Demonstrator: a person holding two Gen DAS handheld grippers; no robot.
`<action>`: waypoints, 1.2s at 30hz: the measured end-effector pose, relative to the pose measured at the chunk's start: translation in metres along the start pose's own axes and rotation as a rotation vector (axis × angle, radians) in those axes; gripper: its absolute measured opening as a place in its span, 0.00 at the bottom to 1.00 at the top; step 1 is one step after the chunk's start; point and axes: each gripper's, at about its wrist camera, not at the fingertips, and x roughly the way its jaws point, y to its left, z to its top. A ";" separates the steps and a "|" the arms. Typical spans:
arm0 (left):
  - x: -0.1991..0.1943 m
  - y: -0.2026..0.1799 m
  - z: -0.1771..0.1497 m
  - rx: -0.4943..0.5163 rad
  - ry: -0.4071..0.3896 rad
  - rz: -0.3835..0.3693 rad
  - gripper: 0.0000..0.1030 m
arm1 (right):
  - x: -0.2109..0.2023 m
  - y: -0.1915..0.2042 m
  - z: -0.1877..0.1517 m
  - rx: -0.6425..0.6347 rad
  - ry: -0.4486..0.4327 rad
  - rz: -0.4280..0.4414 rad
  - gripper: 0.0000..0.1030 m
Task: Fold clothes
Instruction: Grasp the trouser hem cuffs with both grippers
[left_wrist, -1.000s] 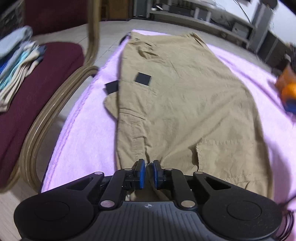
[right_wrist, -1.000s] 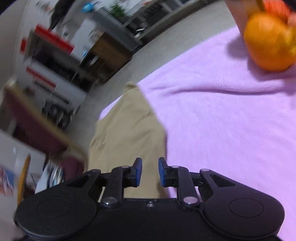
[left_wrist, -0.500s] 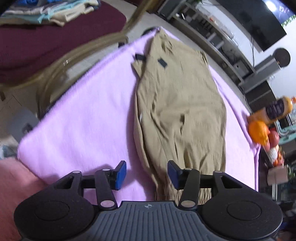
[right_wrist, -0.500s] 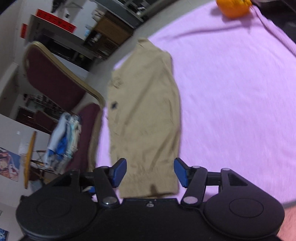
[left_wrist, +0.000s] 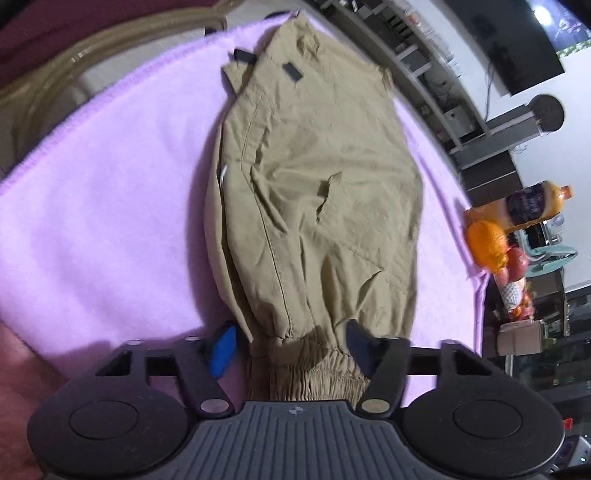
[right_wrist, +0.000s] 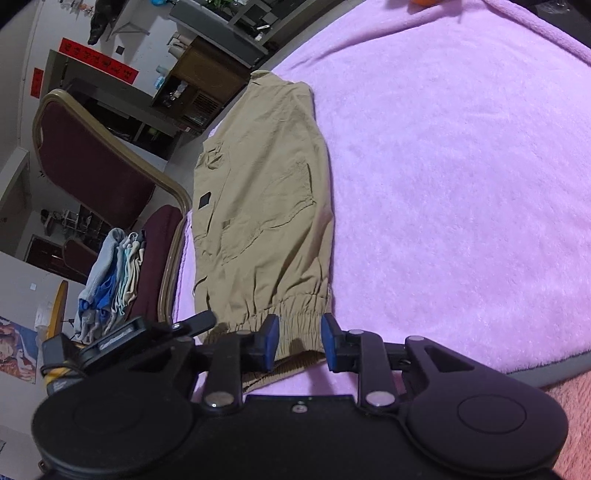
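Khaki cargo trousers (left_wrist: 314, 192) lie lengthwise on a lilac blanket (left_wrist: 103, 221), folded leg over leg, waist at the far end and elastic cuffs near me. My left gripper (left_wrist: 290, 345) is open, its jaws standing either side of the cuffs (left_wrist: 306, 373). In the right wrist view the trousers (right_wrist: 266, 206) lie left of centre on the blanket (right_wrist: 461, 184). My right gripper (right_wrist: 297, 341) is open over the right end of the cuffs (right_wrist: 291, 325). The left gripper (right_wrist: 147, 332) shows just beside it.
A dark red chair with a gold frame (right_wrist: 110, 173) stands at the blanket's left edge with a pile of folded clothes (right_wrist: 110, 280) on its seat. An orange (left_wrist: 485, 240), a juice bottle (left_wrist: 532, 206) and other fruit sit past the right edge.
Both grippers have opened and drawn back from the far end of the trousers to the cuffs at the near end. The left jaws, shut a second ago, now stand wide.
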 end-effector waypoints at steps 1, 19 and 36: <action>0.002 -0.001 -0.001 0.010 0.002 0.015 0.20 | 0.001 -0.001 0.000 0.001 -0.001 -0.001 0.25; -0.004 -0.009 -0.013 0.095 -0.038 0.031 0.22 | 0.048 -0.003 0.003 -0.107 0.077 0.045 0.22; -0.030 -0.002 -0.077 -0.015 0.108 -0.101 0.19 | -0.053 -0.014 -0.025 0.048 0.066 0.017 0.18</action>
